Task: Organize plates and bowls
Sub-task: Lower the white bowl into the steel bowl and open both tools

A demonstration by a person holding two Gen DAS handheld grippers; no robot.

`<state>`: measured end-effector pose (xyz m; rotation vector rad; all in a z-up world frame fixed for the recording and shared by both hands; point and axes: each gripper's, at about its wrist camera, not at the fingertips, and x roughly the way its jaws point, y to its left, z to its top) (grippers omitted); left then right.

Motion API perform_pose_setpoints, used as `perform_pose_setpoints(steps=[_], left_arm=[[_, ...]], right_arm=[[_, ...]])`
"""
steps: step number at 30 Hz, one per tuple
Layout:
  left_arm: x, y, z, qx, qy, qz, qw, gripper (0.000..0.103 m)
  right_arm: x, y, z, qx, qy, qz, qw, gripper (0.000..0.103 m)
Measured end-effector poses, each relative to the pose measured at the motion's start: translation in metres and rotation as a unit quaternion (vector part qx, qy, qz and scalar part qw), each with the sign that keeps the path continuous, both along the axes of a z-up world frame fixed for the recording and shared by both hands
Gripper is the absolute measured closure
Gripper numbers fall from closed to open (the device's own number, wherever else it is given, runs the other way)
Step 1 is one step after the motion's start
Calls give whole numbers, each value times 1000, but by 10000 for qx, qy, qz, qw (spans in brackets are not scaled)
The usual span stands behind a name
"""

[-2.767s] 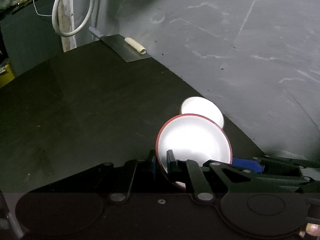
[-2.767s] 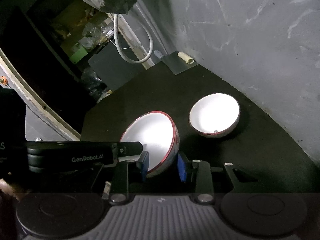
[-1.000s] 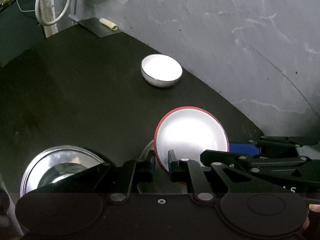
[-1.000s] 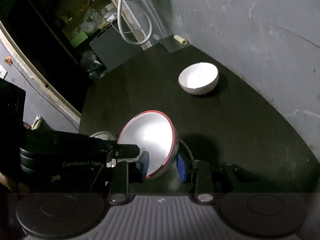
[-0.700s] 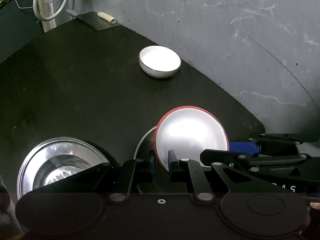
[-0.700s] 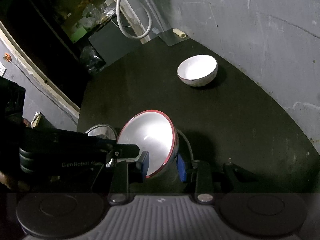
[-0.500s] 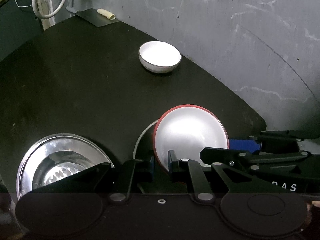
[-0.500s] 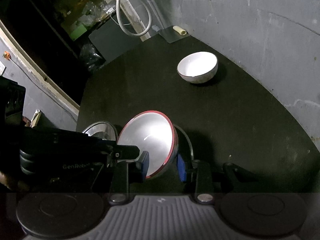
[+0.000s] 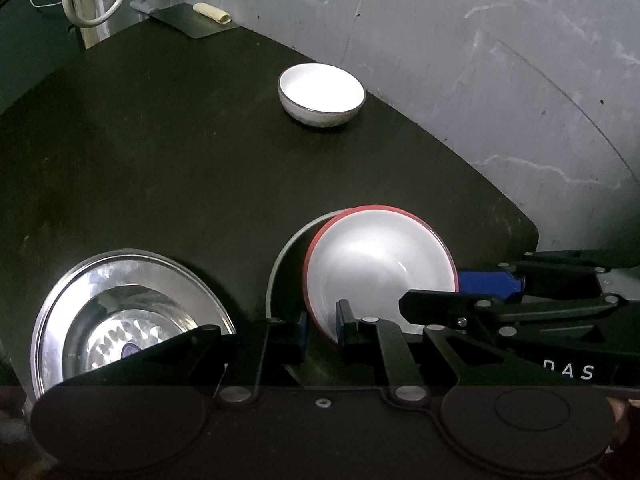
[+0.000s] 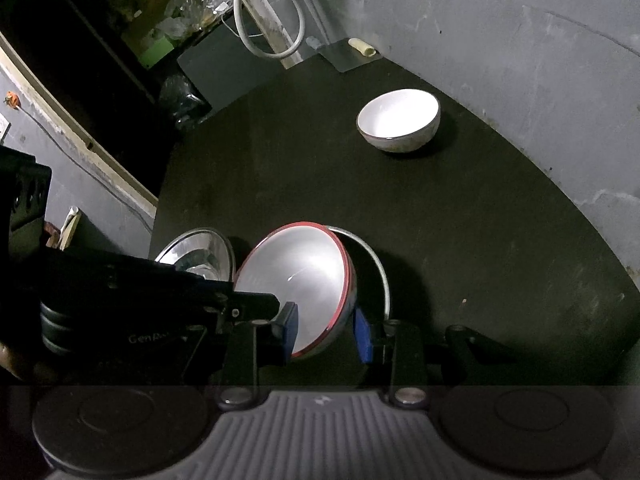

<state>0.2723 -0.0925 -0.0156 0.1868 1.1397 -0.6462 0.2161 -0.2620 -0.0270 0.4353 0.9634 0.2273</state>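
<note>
Holding the red-rimmed white bowl [image 9: 380,268] between both tools, I have my left hand-held gripper [image 9: 320,326] clamped on its near-left rim, one finger inside and one outside. My right hand-held gripper [image 10: 326,330] straddles the opposite rim: its left blue pad [image 10: 289,330] sits against the inside of the bowl, but the right pad stands a little off the outer wall, so I cannot tell whether that side truly grips.

The bowl is tilted, hanging just over a dark plate with a pale metal rim [image 9: 280,276] that lies on the black surface [image 9: 160,160] directly beneath. I cannot tell whether bowl and plate are touching yet. To the near left of that plate, a shiny steel plate with a steel bowl nested in it [image 9: 120,320] already looks like a finished stack.

Farther off, near the far right edge by the grey wall [image 9: 480,40], a small white bowl with a dark rim [image 9: 322,94] stands alone and upright, well apart from everything else.

By my judgement the job is about midway: one steel pair is grouped, the red-rimmed bowl has yet to be lowered and levelled onto its plate, and the far white bowl has not been gathered in.
</note>
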Motion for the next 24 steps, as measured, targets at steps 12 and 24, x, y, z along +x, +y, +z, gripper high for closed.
perform_pose_setpoints(steps=[12, 24], left_arm=[[2, -1, -7, 80, 129, 2, 9999, 86], [4, -3, -10, 95, 151, 6, 9998, 84]], right_arm=[[10, 5, -6, -9, 152, 106, 9998, 67], [14, 5, -9, -40, 169, 161, 9997, 64]])
